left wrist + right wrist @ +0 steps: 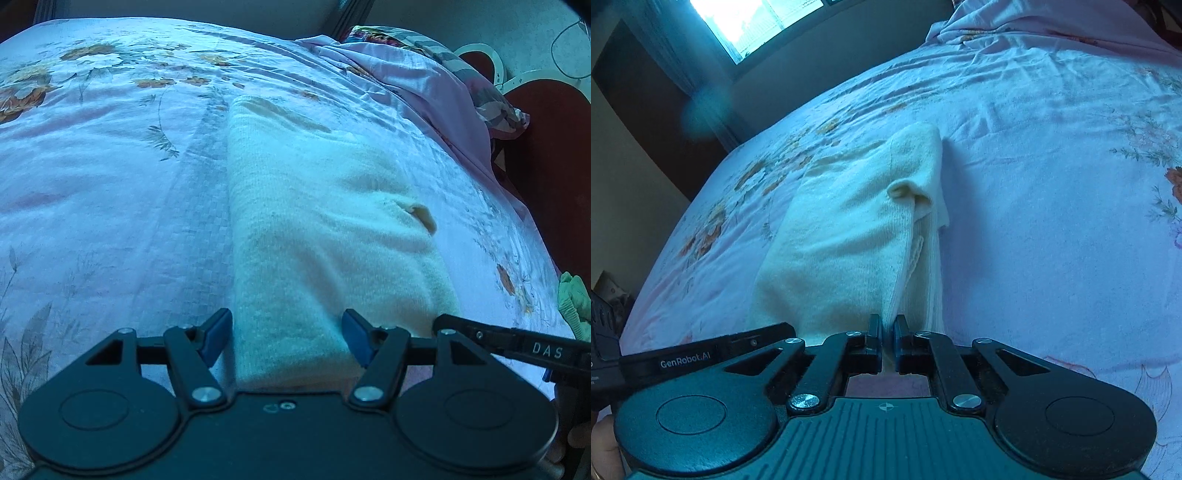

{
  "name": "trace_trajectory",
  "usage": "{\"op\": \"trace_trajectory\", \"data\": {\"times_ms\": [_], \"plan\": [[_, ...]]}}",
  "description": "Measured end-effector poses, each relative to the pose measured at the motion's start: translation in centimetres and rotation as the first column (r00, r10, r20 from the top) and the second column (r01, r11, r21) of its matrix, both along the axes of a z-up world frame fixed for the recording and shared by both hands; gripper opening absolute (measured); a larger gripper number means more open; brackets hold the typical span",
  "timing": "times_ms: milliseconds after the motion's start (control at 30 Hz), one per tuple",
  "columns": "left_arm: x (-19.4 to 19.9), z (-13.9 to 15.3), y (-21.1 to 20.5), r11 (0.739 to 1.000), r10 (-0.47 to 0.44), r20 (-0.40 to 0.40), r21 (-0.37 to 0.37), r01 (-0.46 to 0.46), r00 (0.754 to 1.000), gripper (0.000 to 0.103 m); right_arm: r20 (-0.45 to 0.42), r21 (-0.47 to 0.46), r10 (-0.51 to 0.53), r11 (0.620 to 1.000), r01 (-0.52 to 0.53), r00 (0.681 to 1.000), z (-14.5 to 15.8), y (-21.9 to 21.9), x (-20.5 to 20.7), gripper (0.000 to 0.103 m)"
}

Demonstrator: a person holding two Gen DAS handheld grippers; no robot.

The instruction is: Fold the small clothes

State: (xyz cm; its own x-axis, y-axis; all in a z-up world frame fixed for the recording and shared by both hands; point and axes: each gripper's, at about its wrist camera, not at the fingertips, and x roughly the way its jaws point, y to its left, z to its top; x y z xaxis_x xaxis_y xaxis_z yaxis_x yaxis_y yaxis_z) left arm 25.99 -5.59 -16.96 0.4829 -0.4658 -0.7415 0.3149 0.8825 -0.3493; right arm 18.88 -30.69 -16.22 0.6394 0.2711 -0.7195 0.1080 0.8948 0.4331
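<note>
1. Bed (110, 192): the floral sheet fills both views and has ridges and wrinkles toward 12 o'clock. Risk: dragging the garment across it would probably bunch the sheet beneath and skew the fold. Lift the fabric; do not slide it.

2. Garment (314, 229): a cream knit, already doubled into a long strip, lies on the sheet running from 6 toward 12 o'clock in the left view. In the right view its stacked layers show along the edge at 3 o'clock, with a cuff or pocket lip standing up mid-length. Risk: the layers could slip apart if only the top ply is carried. The raised lip could leave a lump in the next fold.

3. Left gripper (287, 334): jaws spread, one pad on each side of the strip's near end. Whether the pads touch the knit cannot be told. Risk: closing from this wide stance would likely gather the knit into a pleat. Left spread, this corner would stay behind and the fold would skew.

4. Right gripper (888, 334): jaws pressed nearly together, pinching the garment's near edge at 6 o'clock. Risk: the bite looks shallow, at the very tips. A quick pull could strip the knit out.

5. Clearance: in the left view the right tool comes in at 4 o'clock, close to the left frame. Risk: collision if the hands converge.
</note>
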Motion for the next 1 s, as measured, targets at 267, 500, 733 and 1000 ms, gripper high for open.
{"op": "trace_trajectory", "data": {"times_ms": [267, 500, 733, 1000], "plan": [[-0.6, -0.2, -0.4, 1.0, -0.014, 0.011, 0.0, 0.014, 1.0, 0.063, 0.015, -0.016, -0.02, 1.0, 0.021, 1.0, 0.1, -1.5, -1.6, 0.001], [-1.3, -0.5, -0.7, 0.999, -0.03, 0.033, 0.021, 0.03, 0.999, 0.063, -0.018, -0.052, -0.022, 0.998, 0.021, 1.0, -0.4, -1.6, -1.6, 0.001], [-0.6, 0.8, 0.0, 0.999, 0.034, 0.059, -0.033, -0.032, 0.998, 0.06, 0.165, -0.074, -0.039, 0.996, 0.052, 0.985, 4.4, 0.0, 3.8, 0.001], [3.0, 0.7, -1.8, 0.999, 0.046, 0.062, 0.019, -0.047, 0.997, 0.06, 0.098, -0.307, 0.053, 0.952, -0.021, 0.994, 0.9, 3.3, 11.2, 0.001]]}}
